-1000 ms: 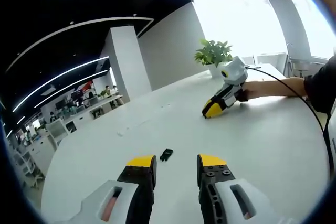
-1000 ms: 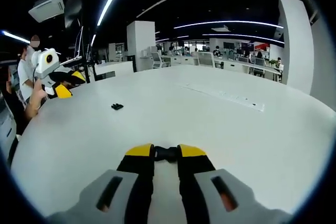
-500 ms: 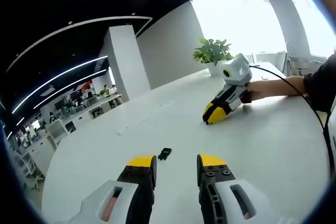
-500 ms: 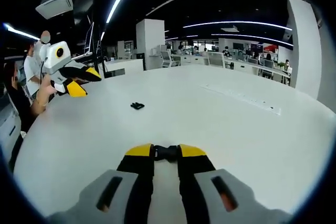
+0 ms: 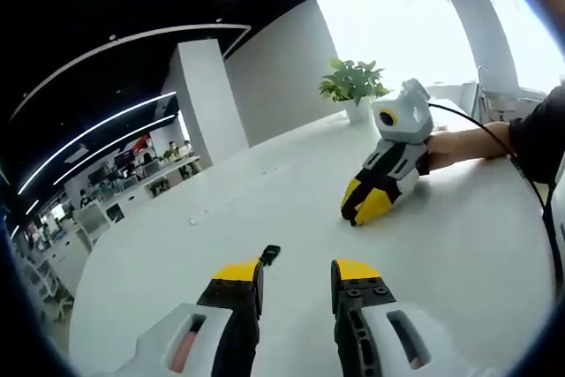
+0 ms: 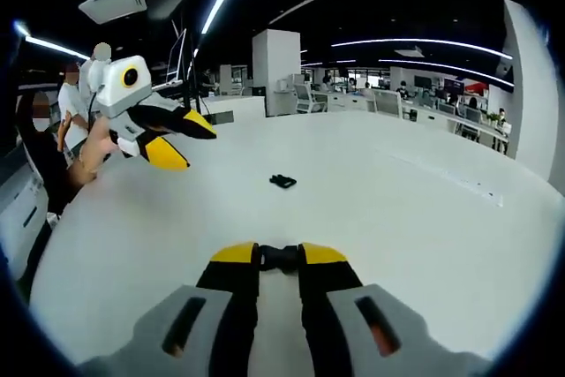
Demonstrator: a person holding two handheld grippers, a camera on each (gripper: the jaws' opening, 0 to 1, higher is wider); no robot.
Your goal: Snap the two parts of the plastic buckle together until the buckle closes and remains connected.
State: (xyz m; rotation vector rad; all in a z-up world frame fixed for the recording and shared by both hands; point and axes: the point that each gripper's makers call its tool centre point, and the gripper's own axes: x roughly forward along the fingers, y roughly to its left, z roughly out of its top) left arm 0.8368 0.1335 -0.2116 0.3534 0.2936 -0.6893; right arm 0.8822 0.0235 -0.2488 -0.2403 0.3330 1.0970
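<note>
One small black buckle part (image 5: 269, 255) (image 6: 282, 181) lies loose on the white table (image 5: 177, 262). In the left gripper view it sits just beyond my left gripper's (image 5: 297, 271) left fingertip; that gripper is open and holds nothing. My right gripper (image 6: 279, 255) is shut on the other black buckle part (image 6: 279, 258), which shows between its yellow tips. In the left gripper view the right gripper (image 5: 366, 205) comes in from the right, held by a hand. In the right gripper view the left gripper (image 6: 177, 134) hangs open at upper left above the table.
A potted green plant (image 5: 353, 87) stands at the table's far edge by a bright window. A black cable (image 5: 521, 192) trails from the right gripper across the table. Desks, chairs and people (image 6: 75, 99) fill the office behind.
Both grippers have drawn closer to each other and to the loose buckle part. The right gripper stays shut on its part; the left stays open.
</note>
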